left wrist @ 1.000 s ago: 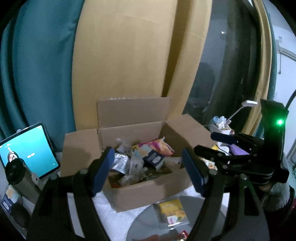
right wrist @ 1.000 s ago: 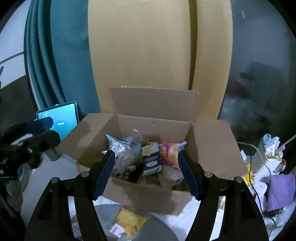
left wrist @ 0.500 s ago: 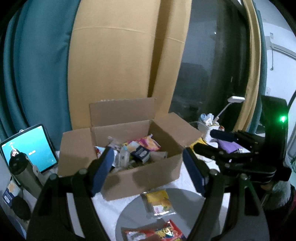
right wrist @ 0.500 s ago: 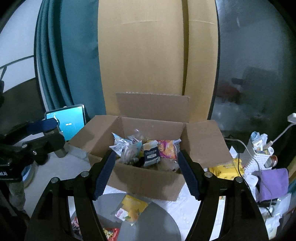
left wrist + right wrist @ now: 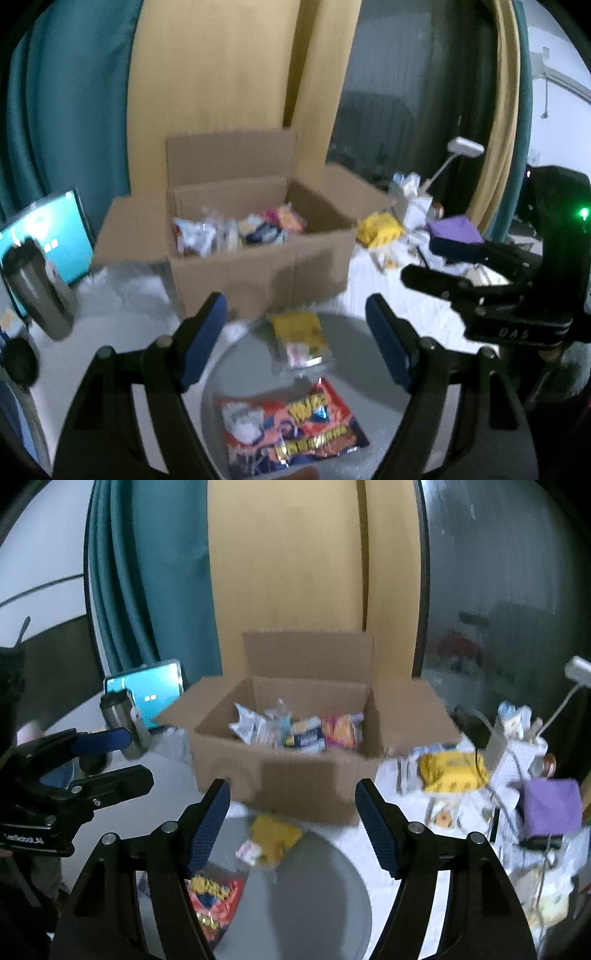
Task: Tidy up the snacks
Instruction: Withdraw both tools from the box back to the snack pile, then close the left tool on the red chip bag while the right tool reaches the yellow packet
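Left gripper and right gripper spread wide, empty. Red snack bag and yellow packet on grey tray before cardboard box; printing too blurred to read.

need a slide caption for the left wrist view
Open left gripper above a tray holding two snack packs, red and yellow, before a filled box.
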### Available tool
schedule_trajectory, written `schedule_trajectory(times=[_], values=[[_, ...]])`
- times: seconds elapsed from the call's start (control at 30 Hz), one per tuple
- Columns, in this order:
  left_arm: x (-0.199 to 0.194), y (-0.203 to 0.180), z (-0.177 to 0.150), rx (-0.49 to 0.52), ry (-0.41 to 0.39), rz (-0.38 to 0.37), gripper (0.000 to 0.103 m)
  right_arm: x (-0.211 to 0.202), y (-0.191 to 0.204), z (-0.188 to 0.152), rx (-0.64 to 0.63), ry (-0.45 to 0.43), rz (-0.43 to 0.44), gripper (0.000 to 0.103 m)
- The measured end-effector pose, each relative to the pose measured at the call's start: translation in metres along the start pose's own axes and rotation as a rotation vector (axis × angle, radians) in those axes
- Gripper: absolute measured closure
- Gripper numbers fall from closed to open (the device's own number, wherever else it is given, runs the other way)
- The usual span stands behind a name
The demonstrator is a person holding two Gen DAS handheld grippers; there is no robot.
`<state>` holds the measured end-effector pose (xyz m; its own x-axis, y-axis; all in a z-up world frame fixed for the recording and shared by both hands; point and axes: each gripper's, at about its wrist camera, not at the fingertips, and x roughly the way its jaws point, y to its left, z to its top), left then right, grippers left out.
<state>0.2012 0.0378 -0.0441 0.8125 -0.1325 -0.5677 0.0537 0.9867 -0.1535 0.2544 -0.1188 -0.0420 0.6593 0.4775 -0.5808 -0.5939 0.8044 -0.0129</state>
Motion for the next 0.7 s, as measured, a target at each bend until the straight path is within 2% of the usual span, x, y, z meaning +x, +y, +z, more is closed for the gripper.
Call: schedule_trajectory(times=[0.27, 0.53, 0.7], values=[[0.040, -0.002, -0.047, 0.024, 0.137, -0.026, 0.024, 0.019, -0.012, -0.049, 0.046, 0.091, 0.005, 0.030], [0.072, -0.003, -0.070, 0.110, 0.243, -0.123, 0.024, 0.025, -0.020, -0.086, 0.116, 0.133, -0.035, 0.030], [0.081, 0.007, -0.086, 0.112, 0.313, -0.171, 0.024, 0.029, -0.021, -0.108, 0.158, 0.174, -0.061, 0.030]])
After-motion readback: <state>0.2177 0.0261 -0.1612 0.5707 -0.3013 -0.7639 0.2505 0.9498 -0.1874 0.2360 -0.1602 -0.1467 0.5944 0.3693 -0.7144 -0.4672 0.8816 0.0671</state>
